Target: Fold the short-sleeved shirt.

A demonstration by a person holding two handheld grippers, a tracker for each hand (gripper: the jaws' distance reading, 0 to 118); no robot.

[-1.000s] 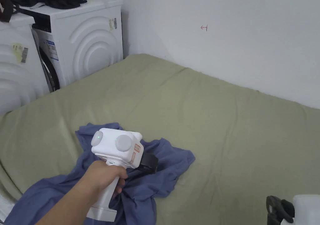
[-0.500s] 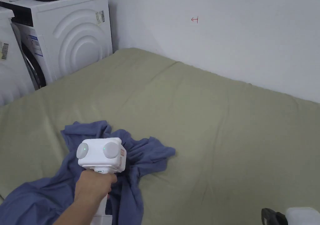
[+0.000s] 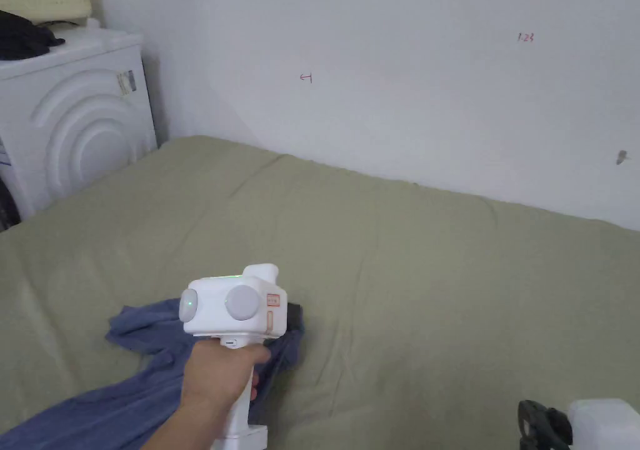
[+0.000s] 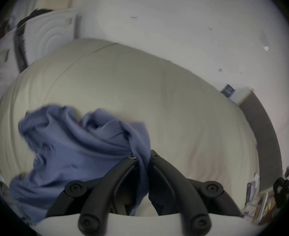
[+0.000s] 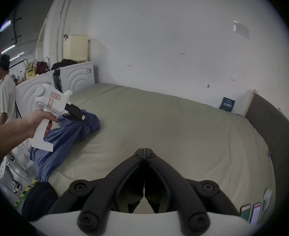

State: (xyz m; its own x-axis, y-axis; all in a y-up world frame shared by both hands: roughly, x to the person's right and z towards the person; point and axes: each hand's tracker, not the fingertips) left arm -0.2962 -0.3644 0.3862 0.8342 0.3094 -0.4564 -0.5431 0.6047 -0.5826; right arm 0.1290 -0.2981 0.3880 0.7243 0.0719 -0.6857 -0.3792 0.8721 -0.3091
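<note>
A crumpled blue short-sleeved shirt [image 3: 140,401] lies at the near left of the olive-green bed [image 3: 437,270]. My left gripper [image 3: 294,317] is shut on a bunched fold of it. In the left gripper view the blue cloth [image 4: 75,146] runs up between the closed jaws of the left gripper [image 4: 142,156]. From the right gripper view, the left gripper [image 5: 81,118] holds the shirt [image 5: 62,137] lifted, and the rest hangs over the bed's edge. The right gripper [image 5: 144,152] is shut with nothing in it. It sits low at the near right [image 3: 537,423].
White washing machines [image 3: 75,132] stand against the wall left of the bed, with dark clothes on top. A person [image 5: 6,93] stands beyond them. A dark panel [image 5: 273,129] borders the bed's right end. The wide bed surface to the right of the shirt is bare.
The head camera has swung right. The left gripper has lifted and moved right with a fold of the shirt, so the cloth now trails behind it to the left.
</note>
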